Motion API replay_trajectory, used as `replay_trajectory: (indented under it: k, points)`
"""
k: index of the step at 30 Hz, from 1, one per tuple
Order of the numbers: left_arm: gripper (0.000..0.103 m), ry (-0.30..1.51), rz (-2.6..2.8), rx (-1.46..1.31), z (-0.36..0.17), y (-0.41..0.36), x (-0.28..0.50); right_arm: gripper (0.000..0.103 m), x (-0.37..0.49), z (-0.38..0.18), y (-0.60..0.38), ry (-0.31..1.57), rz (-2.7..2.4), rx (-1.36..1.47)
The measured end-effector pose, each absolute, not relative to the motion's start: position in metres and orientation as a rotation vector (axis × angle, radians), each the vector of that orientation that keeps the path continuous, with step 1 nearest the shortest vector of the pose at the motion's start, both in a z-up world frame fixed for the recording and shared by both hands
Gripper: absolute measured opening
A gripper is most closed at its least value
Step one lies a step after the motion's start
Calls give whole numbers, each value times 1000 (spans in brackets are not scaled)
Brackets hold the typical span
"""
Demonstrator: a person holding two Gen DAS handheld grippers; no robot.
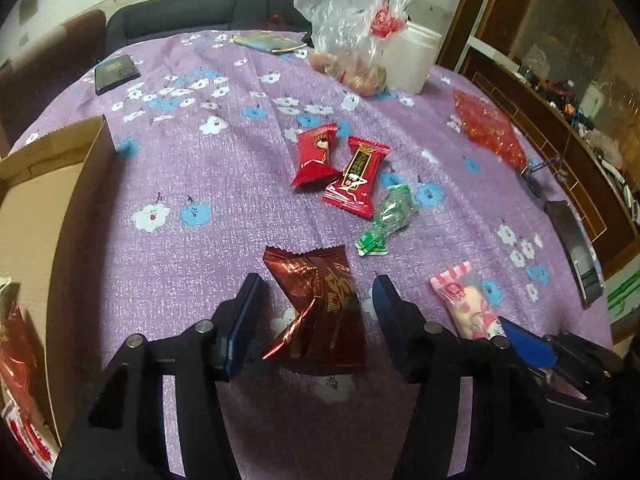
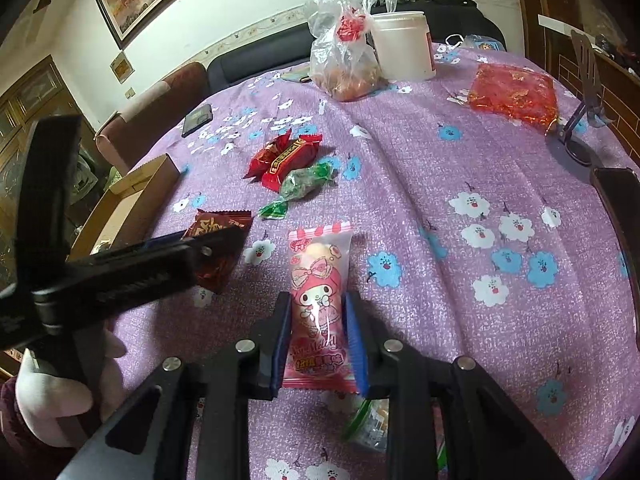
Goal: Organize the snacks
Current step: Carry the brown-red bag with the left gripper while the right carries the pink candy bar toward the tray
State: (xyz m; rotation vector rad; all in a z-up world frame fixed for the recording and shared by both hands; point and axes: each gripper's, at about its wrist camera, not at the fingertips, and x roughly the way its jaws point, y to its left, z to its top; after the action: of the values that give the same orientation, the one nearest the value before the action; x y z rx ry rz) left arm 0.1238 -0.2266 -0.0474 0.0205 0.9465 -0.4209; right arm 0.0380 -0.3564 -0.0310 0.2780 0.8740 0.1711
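Note:
My left gripper (image 1: 316, 292) is open, its jaws either side of a dark brown foil snack packet (image 1: 320, 304) lying on the purple flowered tablecloth (image 1: 192, 168). My right gripper (image 2: 318, 308) is shut on a pink cartoon snack packet (image 2: 320, 288), also visible in the left wrist view (image 1: 468, 300). Two red packets (image 1: 340, 164) and a green-wrapped candy (image 1: 388, 216) lie further out. A cardboard box (image 1: 36, 216) at the left holds red packets (image 1: 16, 352).
A clear plastic bag of food (image 1: 352, 40) and a white tub (image 1: 412, 60) stand at the far side. A red foil bag (image 1: 488, 128), a phone stand (image 2: 576, 136), a dark phone (image 1: 116, 72) and a black device (image 1: 576, 248) lie around the edges.

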Motion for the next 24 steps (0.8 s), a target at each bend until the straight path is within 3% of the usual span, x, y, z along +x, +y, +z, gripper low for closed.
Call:
replay_trajectory:
  k: [4, 6, 9, 11, 12, 13, 14, 18, 24]
  points:
    - [89, 922, -489, 59, -52, -236, 123, 35, 38, -31, -352, 872, 170, 256]
    - [97, 934, -490, 130, -54, -248, 122, 37, 38, -31, -349, 870, 170, 239]
    - [98, 940, -481, 159, -56, -253, 124, 35, 38, -31, -346, 867, 152, 207]
    - [93, 936, -472, 158, -55, -252, 123, 35, 38, -32, -346, 866, 151, 201]
    - [76, 922, -451, 167, -53, -250, 122, 35, 38, -32, -346, 866, 151, 198]
    - [51, 910, -445, 181, -51, -250, 120, 35, 37, -32, -345, 867, 151, 194]
    - [40, 901, -437, 198, -50, -249, 119, 35, 37, -32, -345, 869, 150, 187]
    - [38, 922, -467, 151, -47, -238, 118, 28, 36, -30, -344, 866, 154, 178]
    - [34, 897, -515, 37, -28, -215, 96, 27, 29, -21, -346, 813, 176, 203]
